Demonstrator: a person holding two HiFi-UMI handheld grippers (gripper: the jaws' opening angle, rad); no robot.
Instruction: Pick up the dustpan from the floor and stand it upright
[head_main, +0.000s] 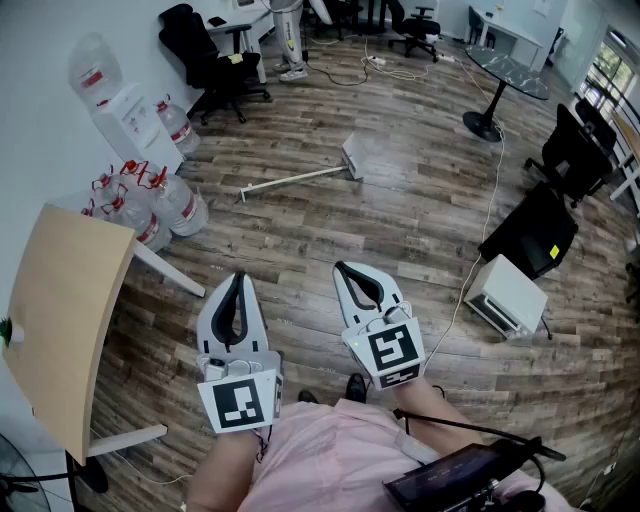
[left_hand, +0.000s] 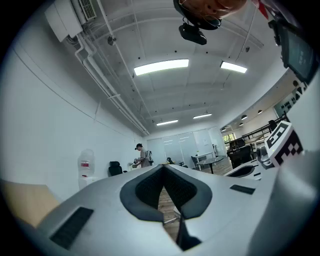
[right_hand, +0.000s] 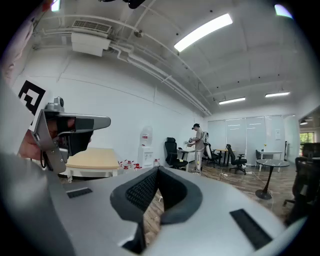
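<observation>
Nothing is done yet, I judge: the dustpan (head_main: 353, 157) lies flat on the floor (head_main: 400, 235) well ahead, my left gripper (head_main: 238, 282) and right gripper (head_main: 346, 272) both pinched together on nothing, so reaching, gripping and standing it remain

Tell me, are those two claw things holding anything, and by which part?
Nothing is held. The left gripper and the right gripper are both shut and empty; the dustpan lies on the floor ahead, untouched.
</observation>
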